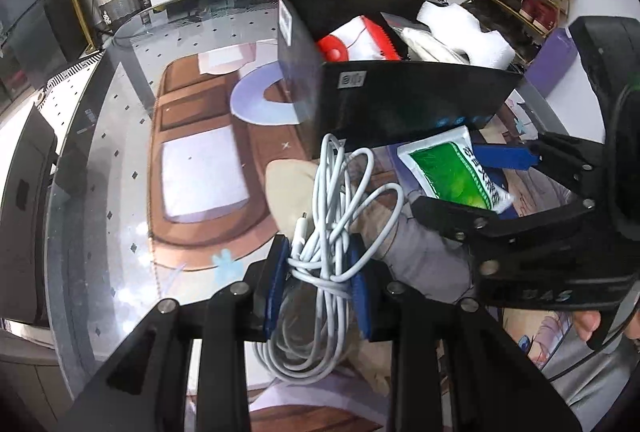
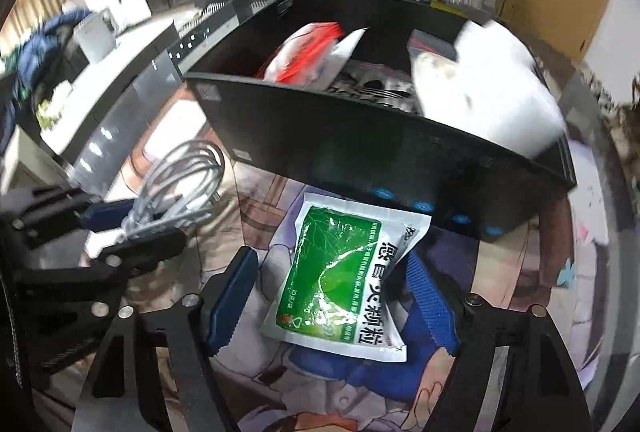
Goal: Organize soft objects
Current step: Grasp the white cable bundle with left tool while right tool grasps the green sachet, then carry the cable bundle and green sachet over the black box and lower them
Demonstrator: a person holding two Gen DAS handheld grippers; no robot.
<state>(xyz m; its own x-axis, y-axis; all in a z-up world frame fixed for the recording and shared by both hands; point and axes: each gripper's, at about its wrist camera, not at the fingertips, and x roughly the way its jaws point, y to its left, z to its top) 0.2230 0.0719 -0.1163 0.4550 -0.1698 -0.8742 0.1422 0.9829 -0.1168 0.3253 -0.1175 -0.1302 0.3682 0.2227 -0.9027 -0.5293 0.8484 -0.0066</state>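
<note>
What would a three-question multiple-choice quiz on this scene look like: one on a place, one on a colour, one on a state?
1. Where does the sachet lie?
A. in the black box
B. on the table in front of the box
C. on the shoe rack

2. What colour is the sachet's printed panel?
A. green
B. yellow
C. pink

3. What is the left gripper doing?
A. open over nothing
B. shut on the cable
C. shut on the sachet

Answers: 1 B, it rests on the table below the box wall. 2 A, the panel is green. 3 B, its blue fingers pinch the white cable.
</note>
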